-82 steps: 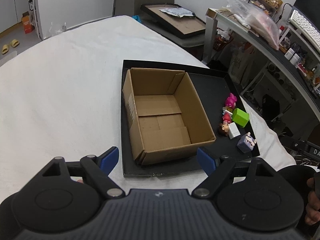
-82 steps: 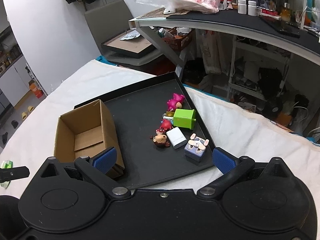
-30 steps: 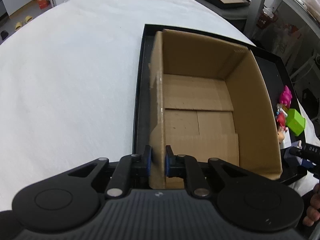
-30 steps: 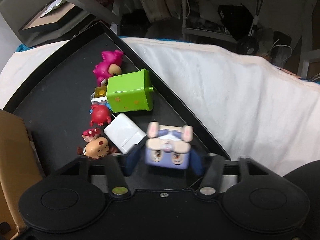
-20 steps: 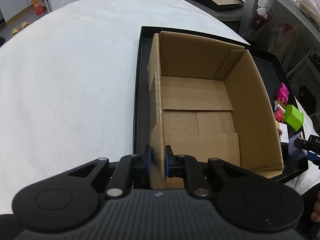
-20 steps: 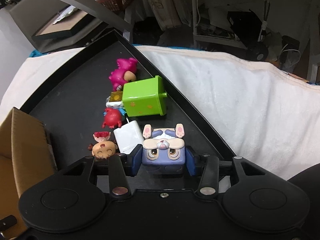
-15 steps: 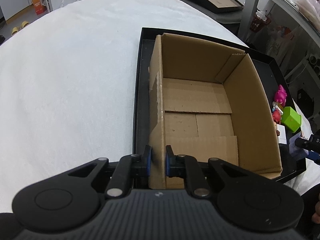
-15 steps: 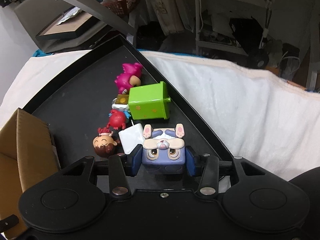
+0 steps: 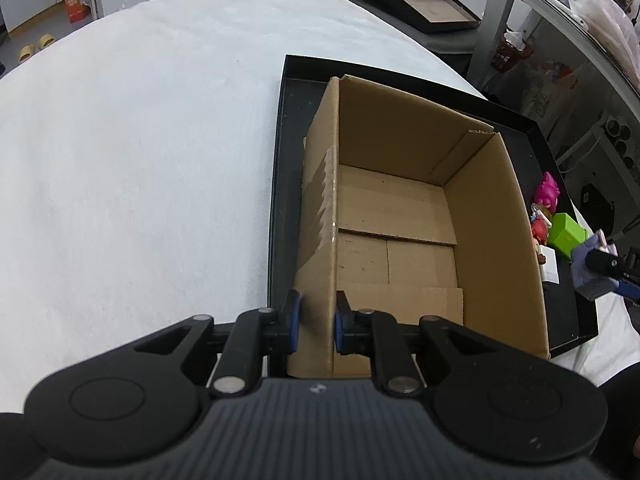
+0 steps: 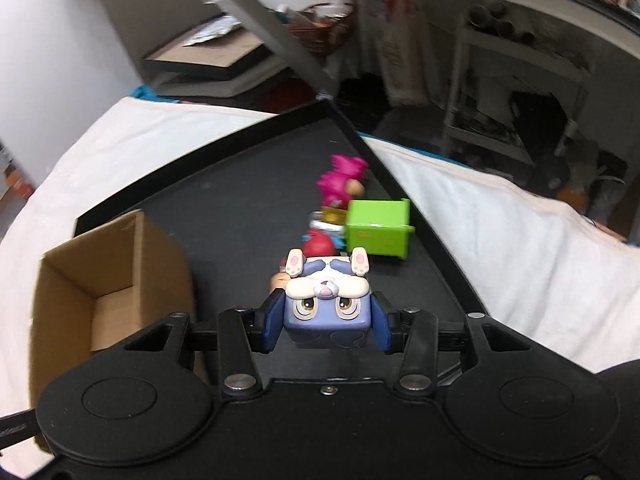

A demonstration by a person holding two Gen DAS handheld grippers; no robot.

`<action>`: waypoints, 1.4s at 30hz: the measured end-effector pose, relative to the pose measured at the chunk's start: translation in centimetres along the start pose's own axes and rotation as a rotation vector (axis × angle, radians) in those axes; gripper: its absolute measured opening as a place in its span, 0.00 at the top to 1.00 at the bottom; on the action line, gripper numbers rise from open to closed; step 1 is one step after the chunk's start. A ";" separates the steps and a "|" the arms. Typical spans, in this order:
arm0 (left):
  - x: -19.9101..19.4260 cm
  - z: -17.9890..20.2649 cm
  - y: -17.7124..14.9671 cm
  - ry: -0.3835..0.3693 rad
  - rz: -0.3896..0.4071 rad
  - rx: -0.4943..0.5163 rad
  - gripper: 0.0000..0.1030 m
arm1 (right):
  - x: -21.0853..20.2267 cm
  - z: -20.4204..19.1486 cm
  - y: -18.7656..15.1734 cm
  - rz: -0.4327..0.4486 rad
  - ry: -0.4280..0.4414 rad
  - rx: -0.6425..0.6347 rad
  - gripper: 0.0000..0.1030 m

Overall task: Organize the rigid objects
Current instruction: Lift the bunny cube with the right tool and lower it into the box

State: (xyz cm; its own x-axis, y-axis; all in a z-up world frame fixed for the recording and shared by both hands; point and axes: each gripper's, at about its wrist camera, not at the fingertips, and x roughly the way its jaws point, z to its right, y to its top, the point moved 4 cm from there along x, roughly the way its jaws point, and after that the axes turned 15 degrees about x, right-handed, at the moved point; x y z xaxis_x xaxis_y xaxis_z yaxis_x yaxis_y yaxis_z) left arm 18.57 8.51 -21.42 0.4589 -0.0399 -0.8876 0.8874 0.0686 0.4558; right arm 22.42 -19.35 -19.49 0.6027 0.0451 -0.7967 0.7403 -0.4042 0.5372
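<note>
**A:** What is each gripper doing?

**B:** The left gripper (image 9: pixel 316 322) has its blue fingers (image 9: pixel 291 322) pinched on the near left wall of an open cardboard box (image 9: pixel 400 216), one finger outside the wall and one inside. The right gripper (image 10: pixel 326 326) has its fingers clamped on the two sides of a purple cube-shaped bunny toy (image 10: pixel 326 306), which is lifted clear of the tray with its face toward the camera.

**A:** Where does the box sit?

**B:** Upright in the left part of a shallow black tray (image 9: pixel 282 184). The tray lies on a tabletop covered with a white cloth (image 9: pixel 140 140). The box interior shows only bare cardboard flaps.

**A:** And the other toys?

**B:** They lie in a cluster along the tray's right edge, beyond the held bunny: a lime green block (image 10: pixel 378 230), a pink spiky figure (image 10: pixel 344 182) behind it, and a red figure (image 10: pixel 318 246) beside the block. A white block (image 9: pixel 550 270) shows in the left wrist view, next to the box's right wall.
</note>
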 end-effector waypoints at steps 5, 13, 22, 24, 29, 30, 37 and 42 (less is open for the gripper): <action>-0.1 -0.2 -0.2 -0.021 0.006 0.000 0.84 | -1.4 -2.4 -0.7 -0.003 0.038 -0.052 0.58; -0.2 0.1 -0.4 -0.040 0.007 0.024 0.84 | -3.0 -5.8 -1.3 -0.007 0.082 -0.125 0.58; 0.0 0.1 -0.4 -0.058 0.003 0.018 0.84 | -4.0 -9.1 -1.6 -0.007 0.131 -0.195 0.58; 0.1 0.1 -0.3 -0.065 0.001 0.018 0.84 | -4.1 -9.8 -1.9 -0.015 0.146 -0.213 0.58; 0.2 0.1 -0.3 -0.084 0.000 0.009 0.83 | -4.3 -11.7 -2.7 -0.039 0.179 -0.268 0.57; 0.2 0.1 -0.4 -0.089 0.000 0.006 0.83 | -4.2 -12.1 -2.8 -0.046 0.184 -0.279 0.57; 0.5 -0.1 -0.1 -0.113 0.000 -0.008 0.82 | -3.6 -14.7 -4.0 -0.093 0.215 -0.360 0.57; 0.8 -0.1 -0.1 -0.128 -0.001 -0.018 0.82 | -2.9 -16.1 -4.5 -0.127 0.220 -0.395 0.57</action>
State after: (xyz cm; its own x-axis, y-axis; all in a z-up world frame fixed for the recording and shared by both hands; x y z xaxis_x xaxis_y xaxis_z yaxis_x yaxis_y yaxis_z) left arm 18.86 8.60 -22.15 0.4608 -0.1670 -0.8717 0.8875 0.0864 0.4526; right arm 22.16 -2.92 -15.16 0.5175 0.2812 -0.8081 0.8431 -0.0063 0.5377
